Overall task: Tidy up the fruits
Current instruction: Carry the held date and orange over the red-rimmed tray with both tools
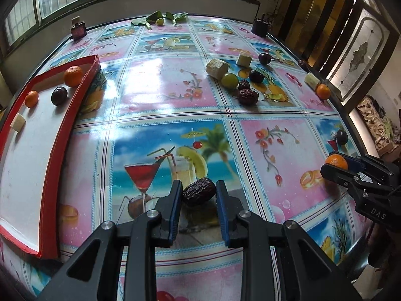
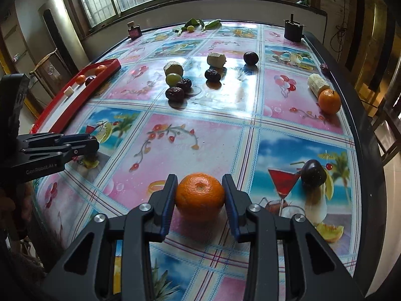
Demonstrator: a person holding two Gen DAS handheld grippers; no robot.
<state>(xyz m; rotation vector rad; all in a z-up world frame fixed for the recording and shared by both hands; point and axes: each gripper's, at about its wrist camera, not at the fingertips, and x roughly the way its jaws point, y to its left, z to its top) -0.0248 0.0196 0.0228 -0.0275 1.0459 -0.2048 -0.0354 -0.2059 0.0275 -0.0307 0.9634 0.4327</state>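
Patterned table (image 1: 155, 80): red tray (image 1: 52, 165) holds four fruits already, many remain outside. Left gripper (image 1: 199, 195) is clamped on a date (image 1: 199, 194), right gripper (image 2: 199, 195) on an orange (image 2: 199, 195).

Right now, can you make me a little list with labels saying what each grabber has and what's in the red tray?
left gripper: shut on a wrinkly dark date
right gripper: shut on an orange
red tray: at the table's left edge, white inside
in the tray: two small oranges, one dark plum, one pale cut chunk
still loose on the table: dates, plums, a green fruit, an orange, pale chunks
table cover: shiny, printed with drinks and flowers
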